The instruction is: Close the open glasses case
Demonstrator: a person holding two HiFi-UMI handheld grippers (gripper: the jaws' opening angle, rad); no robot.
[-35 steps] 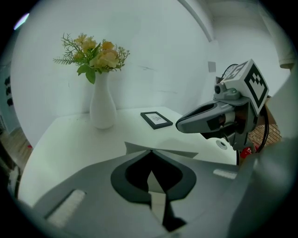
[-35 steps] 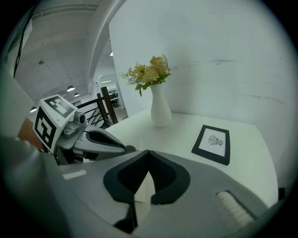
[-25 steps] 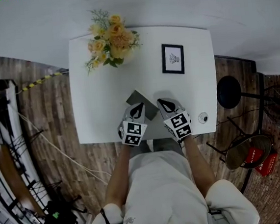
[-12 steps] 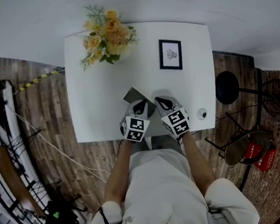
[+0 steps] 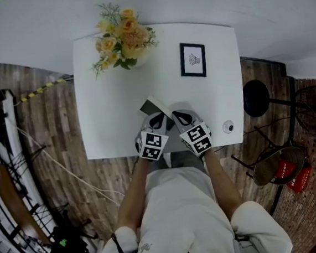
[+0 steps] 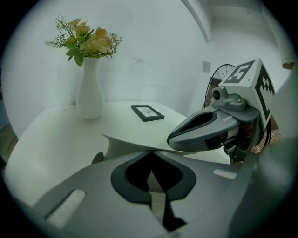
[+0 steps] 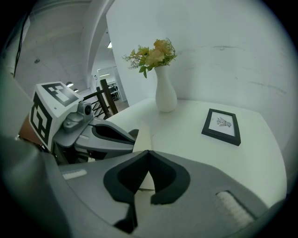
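The glasses case lies near the front edge of the white table, its lid raised as a pale flap. That lid shows just beyond my left gripper, whose jaw tips meet. In the right gripper view the lid stands edge-on past my right gripper, jaws also together. From the head view the left gripper and right gripper flank the case closely. The right gripper rests its tip over the flap. The case's base is hidden under the grippers.
A white vase of yellow flowers stands at the table's back left, a black picture frame lies at the back right. A small round object sits near the front right corner. A black stool stands right of the table.
Both grippers have closed in on the case, the right one shifting left over the lid. The lid now shows as a thin pale strip instead of a broad dark panel.
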